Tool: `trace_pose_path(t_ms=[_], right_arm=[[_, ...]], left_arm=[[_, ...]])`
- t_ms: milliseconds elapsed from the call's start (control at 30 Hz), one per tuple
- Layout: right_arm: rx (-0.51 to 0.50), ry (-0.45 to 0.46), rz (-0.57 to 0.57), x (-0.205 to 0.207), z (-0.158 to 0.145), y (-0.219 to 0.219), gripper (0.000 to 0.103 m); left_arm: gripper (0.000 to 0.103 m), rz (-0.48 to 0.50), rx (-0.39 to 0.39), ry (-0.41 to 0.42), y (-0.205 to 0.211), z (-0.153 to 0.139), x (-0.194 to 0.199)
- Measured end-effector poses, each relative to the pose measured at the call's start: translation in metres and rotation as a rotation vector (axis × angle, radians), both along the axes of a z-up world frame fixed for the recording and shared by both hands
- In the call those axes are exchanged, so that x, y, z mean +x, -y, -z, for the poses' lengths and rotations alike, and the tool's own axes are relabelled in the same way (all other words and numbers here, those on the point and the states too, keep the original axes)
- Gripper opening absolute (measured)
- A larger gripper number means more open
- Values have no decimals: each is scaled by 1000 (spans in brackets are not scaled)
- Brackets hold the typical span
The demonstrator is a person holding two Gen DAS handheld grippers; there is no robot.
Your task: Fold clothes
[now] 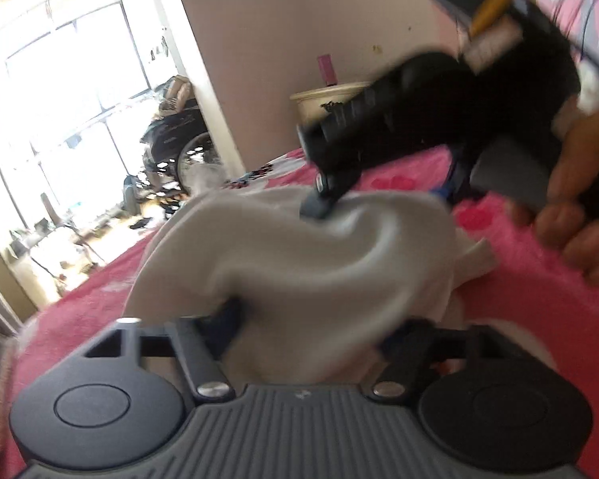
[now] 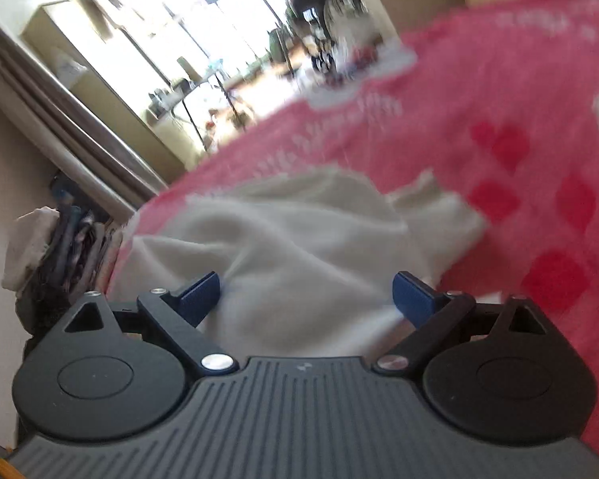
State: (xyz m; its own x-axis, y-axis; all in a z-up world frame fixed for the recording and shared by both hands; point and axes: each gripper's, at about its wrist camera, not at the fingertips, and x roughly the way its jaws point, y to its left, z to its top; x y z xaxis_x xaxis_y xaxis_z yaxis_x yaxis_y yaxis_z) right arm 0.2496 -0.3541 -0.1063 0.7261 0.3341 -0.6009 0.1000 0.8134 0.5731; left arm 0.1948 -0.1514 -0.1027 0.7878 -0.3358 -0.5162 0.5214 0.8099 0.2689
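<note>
Pink heart-print bedspread (image 2: 499, 92), bright window behind. White garment (image 2: 299, 239) lies crumpled on it. L gripper (image 1: 311, 315) buried in cloth, state can't tell. R gripper (image 2: 307, 295) jaws apart over cloth, no grip. Fabric soft, light, limp, prob. bunches; take hold at edge/corner.

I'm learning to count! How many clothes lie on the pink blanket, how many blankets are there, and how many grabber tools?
White garment: 1
Pink blanket: 1
Grippers, the left gripper and the right gripper: 2
Total: 4
</note>
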Motion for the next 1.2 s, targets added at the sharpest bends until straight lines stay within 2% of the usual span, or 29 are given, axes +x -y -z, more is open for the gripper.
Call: trace_pose_path(t_ms=[33,67,100,133,200,267,433,533,633,767,933,967,1000,1067,1100,1133,1200], right_arm=[[26,-9,-1,-2,5,1,62],[37,-3,-11,-6,6,0,56],[38,13,-29,-12,4,-3,45],[38,25,-52,-18,0,-6,33],[44,47,-108,-32,-8,-13,24],[56,63,-152,-47,-16,-21,20],[159,91,-243,-84,-31,-32,16],[231,94,-309,-113,-38,-43,16],[293,71,-379,-146,-38,-56,16],[326,-8,-464,-195,-29,-76,16],[341,-157,-514,-242,-11,-92,18],[322,-172,-512,-246,-13,-90,18],[295,-174,-505,-248,-17,-87,20],[251,-163,-482,-252,-29,-77,25],[239,-136,-453,-250,-37,-69,34],[228,-106,-416,-247,-44,-60,51],[167,-57,-327,-235,-58,-43,73]], left_arm=[[26,-1,-23,-16,-2,-2,0],[17,-4,-43,-29,-4,-5,-2],[8,-6,-56,-35,-7,-8,-5],[7,-6,-67,-31,-10,-12,-11],[5,11,-85,-6,-18,-21,-26],[5,37,-103,3,-26,-31,-43],[4,117,-161,-49,-57,-48,-85],[4,185,-186,-95,-79,-56,-118],[4,247,-214,-183,-105,-57,-151],[4,319,-169,-295,-132,-41,-200],[9,287,-87,-460,-155,-4,-221],[10,272,-92,-479,-161,-3,-221],[16,258,-108,-490,-167,-3,-222],[29,227,-147,-487,-179,-10,-222],[40,211,-167,-482,-185,-14,-222],[48,194,-184,-472,-189,-18,-219],[56,158,-212,-448,-196,-26,-209]])
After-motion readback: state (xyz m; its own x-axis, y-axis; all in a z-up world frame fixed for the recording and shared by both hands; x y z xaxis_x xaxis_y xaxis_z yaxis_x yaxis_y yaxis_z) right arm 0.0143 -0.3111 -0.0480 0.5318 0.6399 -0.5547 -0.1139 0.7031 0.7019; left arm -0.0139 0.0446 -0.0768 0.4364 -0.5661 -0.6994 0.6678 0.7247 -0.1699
